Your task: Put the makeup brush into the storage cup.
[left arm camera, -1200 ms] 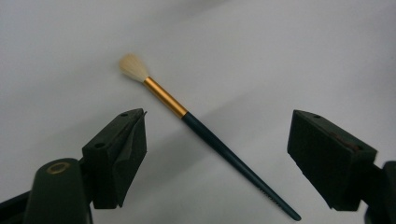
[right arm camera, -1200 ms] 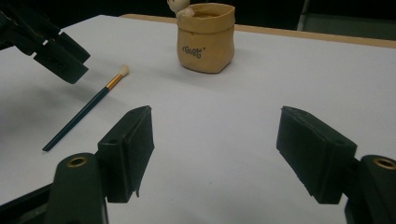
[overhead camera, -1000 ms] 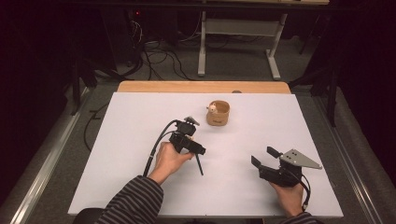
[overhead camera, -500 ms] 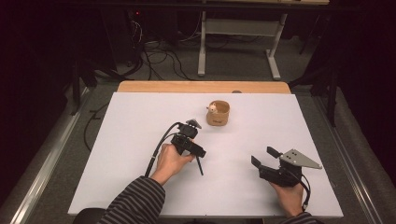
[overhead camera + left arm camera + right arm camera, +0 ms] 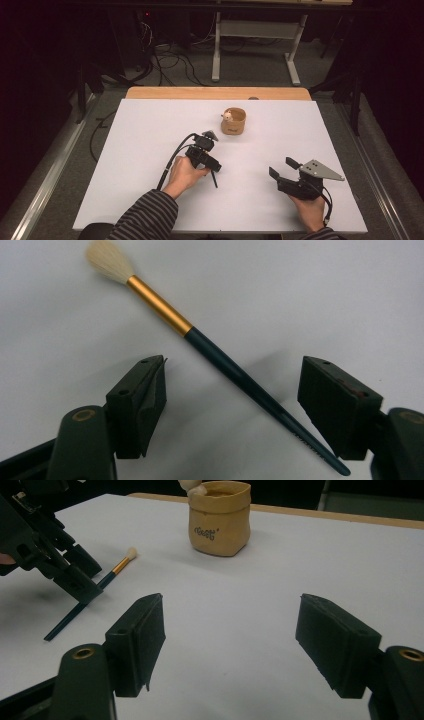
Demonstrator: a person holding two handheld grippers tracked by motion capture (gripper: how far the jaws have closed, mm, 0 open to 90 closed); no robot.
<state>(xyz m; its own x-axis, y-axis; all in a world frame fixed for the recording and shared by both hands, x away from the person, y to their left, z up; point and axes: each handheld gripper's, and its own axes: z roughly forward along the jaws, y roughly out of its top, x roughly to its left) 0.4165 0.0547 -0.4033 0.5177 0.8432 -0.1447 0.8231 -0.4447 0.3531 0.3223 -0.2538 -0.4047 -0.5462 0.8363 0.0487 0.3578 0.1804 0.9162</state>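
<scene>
Lying flat on the white bench [image 5: 125,165]: a brush [image 5: 200,340], dark handle, gold ferrule, pale bristles, its thin tail passing between the jaws of the left tongs [image 5: 232,405]. Closing in just now, those jaws, yet standing wide of the handle on both sides, gripping nothing. Waiting at the near right, right tongs [image 5: 230,650] gaping, nothing in them. Standing well beyond the brush, a tan pot [image 5: 220,522] with a small pale figure at its rim. Likely risks: pinching so near the tapered tail and tipping the bristle end down on lifting; rolling the round handle away on the slick sheet; scraping a jaw on the bench. Beyond, showing a wooden edge, grey floor, cables and a white frame in a dim room.
</scene>
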